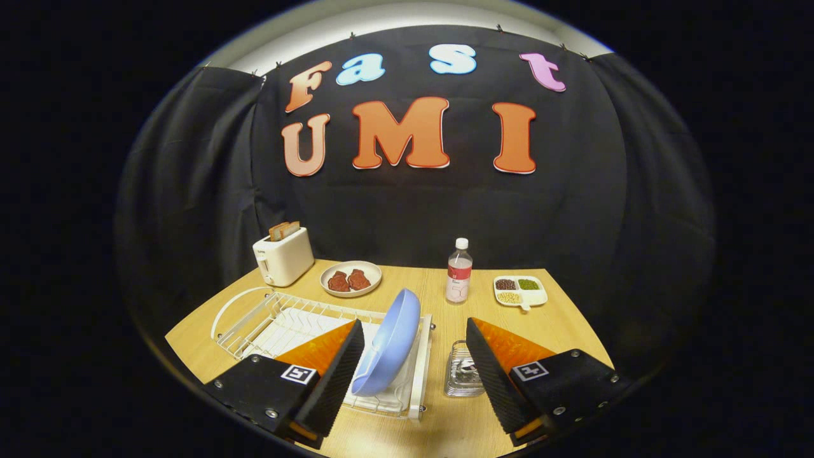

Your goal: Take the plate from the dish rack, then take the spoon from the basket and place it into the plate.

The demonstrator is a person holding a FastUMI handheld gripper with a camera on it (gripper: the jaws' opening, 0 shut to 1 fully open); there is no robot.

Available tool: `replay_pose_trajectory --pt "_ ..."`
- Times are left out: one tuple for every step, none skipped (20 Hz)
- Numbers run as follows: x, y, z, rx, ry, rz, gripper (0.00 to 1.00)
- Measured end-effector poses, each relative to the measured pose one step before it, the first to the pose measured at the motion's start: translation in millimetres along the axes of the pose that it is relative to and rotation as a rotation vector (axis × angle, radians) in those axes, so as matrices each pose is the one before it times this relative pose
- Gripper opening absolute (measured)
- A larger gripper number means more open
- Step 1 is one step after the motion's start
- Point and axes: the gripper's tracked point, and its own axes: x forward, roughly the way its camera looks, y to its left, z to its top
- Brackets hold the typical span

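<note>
A light blue plate (391,343) stands on edge at the right end of the white wire dish rack (273,321), leaning a little. My gripper (414,334) is open, and the plate sits between its two fingers, close to the left finger (340,369), touching neither. Just right of the rack stands a small clear basket (463,372), partly hidden behind the right finger (493,375). A dark and light object lies in it; I cannot make out a spoon.
On the wooden table (566,324) beyond the rack stand a white toaster (283,256) with bread, a bowl holding two brown pieces (350,278), a water bottle (459,271) and a divided white dish of beans (520,291).
</note>
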Motion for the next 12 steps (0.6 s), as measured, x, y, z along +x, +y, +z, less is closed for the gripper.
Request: replay_pose_trajectory --pt "6.94 2.93 -0.87 0.00643 0.02736 0.01676 0.95" --pt "7.95 2.57 -6.00 0.00887 0.04962 0.01214 0.94" --pt "7.03 0.34 -4.78 0.01134 0.04511 -0.00105 0.93" --pt "8.66 -0.06 -2.80 -0.00610 0.03950 0.00568 0.92" --pt "7.87 0.58 -0.88 -0.00080 0.02943 0.00175 0.91" --pt "7.23 0.43 -2.35 0.00487 0.03532 0.00131 0.88" --pt "7.11 -1.86 -1.52 0.01251 0.02981 -0.00772 0.87" --pt "7.03 -0.23 -1.15 0.00284 0.03371 -0.00085 0.85" --pt "8.24 2.47 -1.50 0.00479 0.02906 0.00801 0.83" --pt "6.70 6.30 -6.39 -0.00095 0.04244 0.01747 0.79" --pt "5.59 2.98 -5.92 0.00833 0.03118 0.00289 0.78" --pt "4.37 1.01 -5.00 -0.00940 0.02790 -0.00527 0.78"
